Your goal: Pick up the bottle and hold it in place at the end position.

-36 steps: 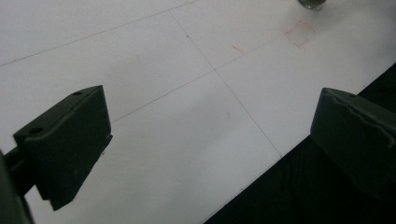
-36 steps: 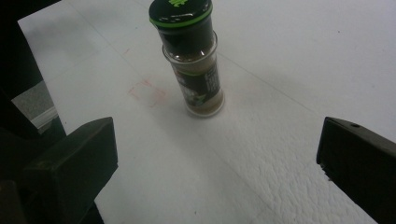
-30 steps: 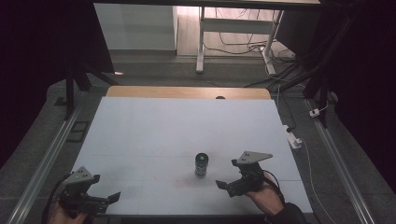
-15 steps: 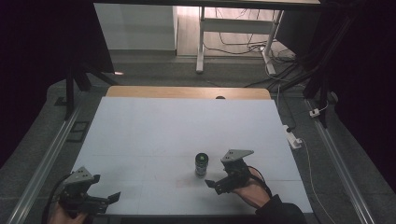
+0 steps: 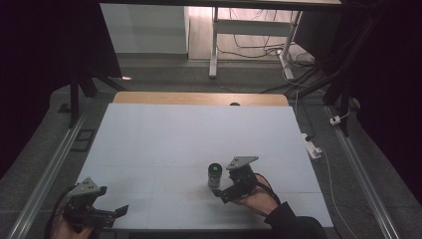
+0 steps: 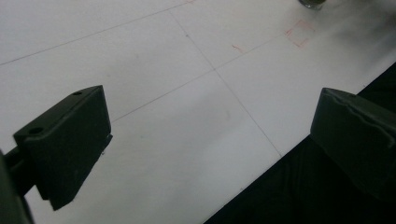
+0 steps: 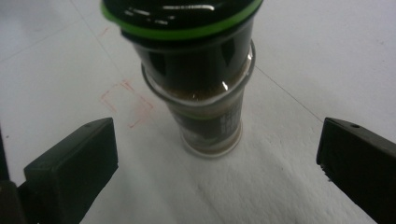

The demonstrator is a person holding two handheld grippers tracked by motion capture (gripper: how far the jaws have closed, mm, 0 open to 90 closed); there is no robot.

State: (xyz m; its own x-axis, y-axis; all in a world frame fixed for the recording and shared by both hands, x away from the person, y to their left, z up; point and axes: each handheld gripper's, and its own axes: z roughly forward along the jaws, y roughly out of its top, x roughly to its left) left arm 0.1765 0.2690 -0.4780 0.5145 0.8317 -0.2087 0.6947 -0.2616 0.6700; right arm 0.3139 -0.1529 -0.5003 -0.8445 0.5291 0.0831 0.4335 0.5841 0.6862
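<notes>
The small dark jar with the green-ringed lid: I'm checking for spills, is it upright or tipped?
Upright: the small dark jar stands on its base, green-ringed lid on top.

Jar point(image 7: 198, 70) lid cut off at top edge, label print blurred — unreadable

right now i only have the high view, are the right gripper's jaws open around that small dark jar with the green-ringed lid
Observer: Open. In the right gripper view the right gripper has a jaw on each side of the glass jar, neither touching it.
Operator: jar upright
Observer: Yes, standing on its base, brown contents visible through the glass.
Operator: any marks on the table near it
Observer: A faint red square outline is drawn on the white table just beside the jar.
Operator: left gripper
Observer: The left gripper is open above the table's near edge, holding nothing.
</notes>
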